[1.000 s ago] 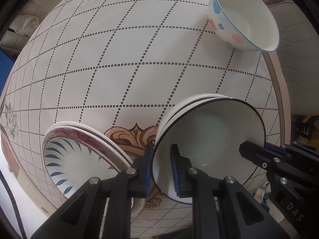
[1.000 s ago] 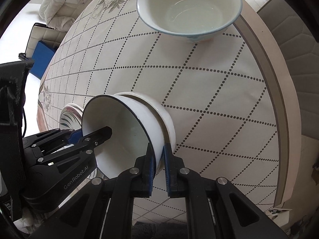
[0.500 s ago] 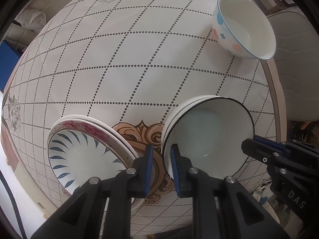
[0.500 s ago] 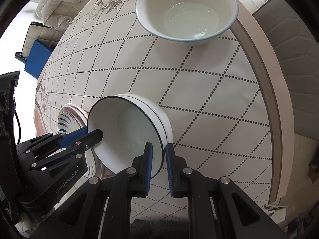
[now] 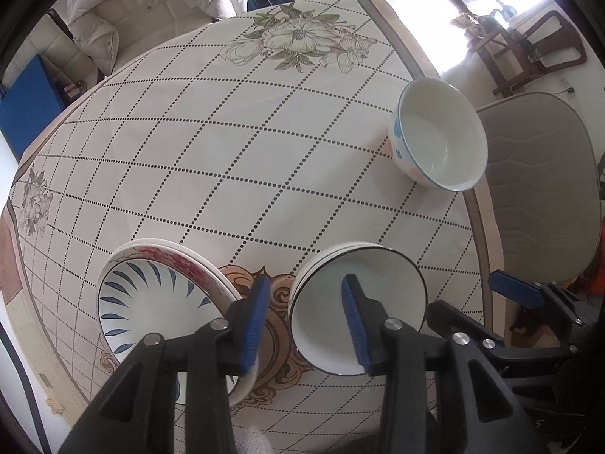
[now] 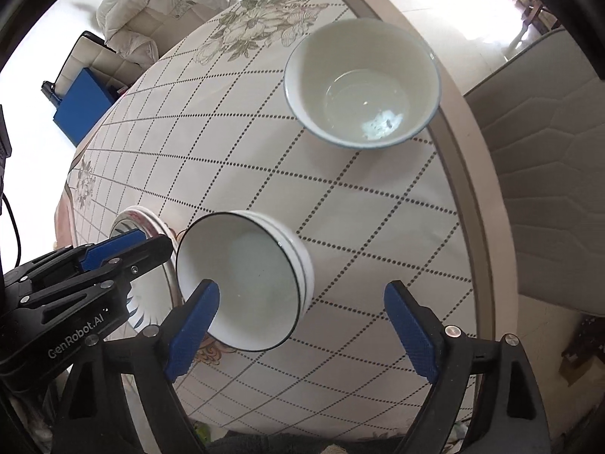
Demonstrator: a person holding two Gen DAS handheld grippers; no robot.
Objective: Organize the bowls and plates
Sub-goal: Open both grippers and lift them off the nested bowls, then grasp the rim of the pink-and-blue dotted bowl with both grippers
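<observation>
A stack of white bowls with a black rim [image 5: 393,291] [image 6: 249,272] stands on the patterned tablecloth [image 5: 264,151], beside a stack of plates with blue petals and a pink rim [image 5: 151,302] [image 6: 132,217]. My left gripper [image 5: 305,321] hovers above the bowls' left rim. Its jaws are opening: one pad is over the bowl's inside, the other over the cloth, and neither presses. My right gripper [image 6: 302,331] is opening wide above the bowls' right side and holds nothing. A larger bowl with coloured spots [image 5: 438,143] [image 6: 363,83] sits apart near the table's far right edge.
A grey padded chair [image 5: 540,189] [image 6: 548,189] stands close against the table's right edge. A white sofa [image 5: 113,38] and a blue box [image 5: 30,106] lie beyond the far left side. Open cloth stretches between the stacks and the spotted bowl.
Both grippers let go of the black-rimmed bowl's rim, opened and rose. The bowl, tilted a second ago, now rests level in the stack.
</observation>
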